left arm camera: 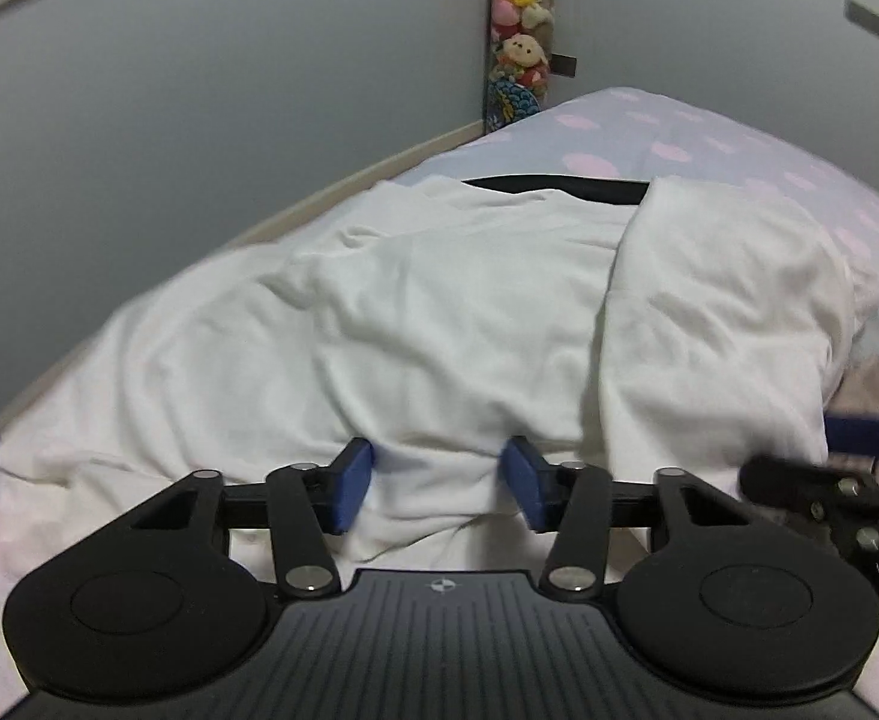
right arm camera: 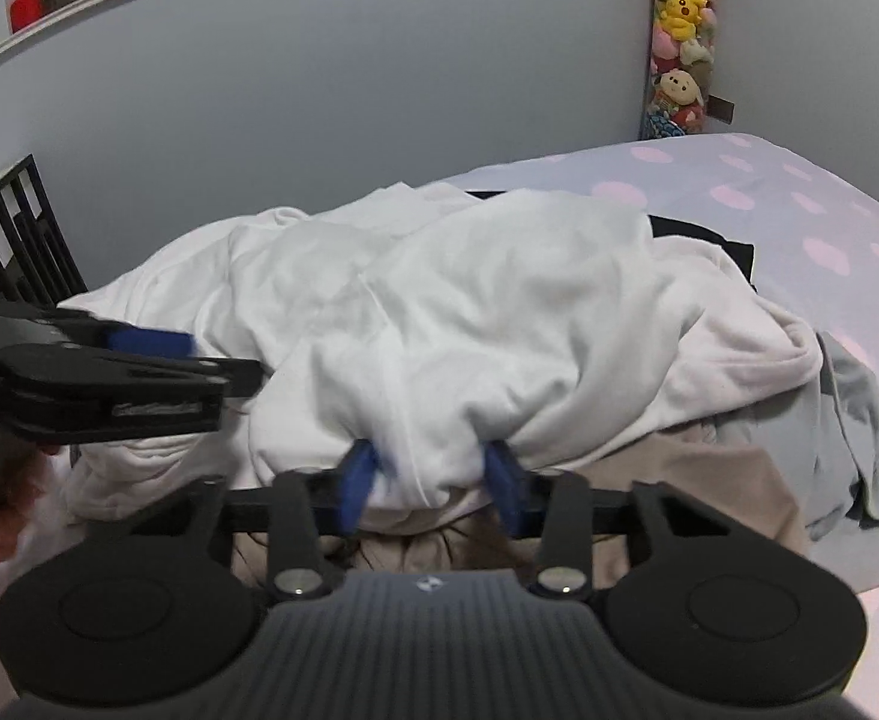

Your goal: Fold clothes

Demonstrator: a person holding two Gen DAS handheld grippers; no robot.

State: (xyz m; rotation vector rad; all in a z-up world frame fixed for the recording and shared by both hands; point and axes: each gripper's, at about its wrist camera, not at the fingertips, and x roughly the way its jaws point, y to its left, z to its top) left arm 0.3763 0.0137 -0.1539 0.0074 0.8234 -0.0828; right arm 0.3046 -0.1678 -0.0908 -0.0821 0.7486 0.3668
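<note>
the white garment [left arm camera: 439, 300] lies spread and rumpled across the bed [left arm camera: 739, 144], whose sheet is pale lilac with pink blotches; a black item [left arm camera: 559, 187] shows just past the garment's far edge, and the garment's right part is folded over onto itself. the left gripper [left arm camera: 439, 483] sits at the garment's near hem with its blue pads [left arm camera: 352, 480] set a fair way apart and a hump of white cloth bunched between them; whether the pads actually pinch the cloth cannot be told. the right gripper [right arm camera: 433, 480], near the garment's other near corner, has its blue pads [right arm camera: 358, 480] pressed into a thick wad of the white fabric, which bulges up and over them, so it is holding the garment. beside the garment on the right side lies a grey cloth [right arm camera: 859, 420], and a beige cloth [right arm camera: 709, 480] shows under the garment's near edge. beyond the garment stands a grey wall [left arm camera: 199, 120], with a column of plush toys [left arm camera: 520, 24] in the corner past the bed's far end, and a dark slatted frame [right arm camera: 25, 240] to the garment's left
</note>
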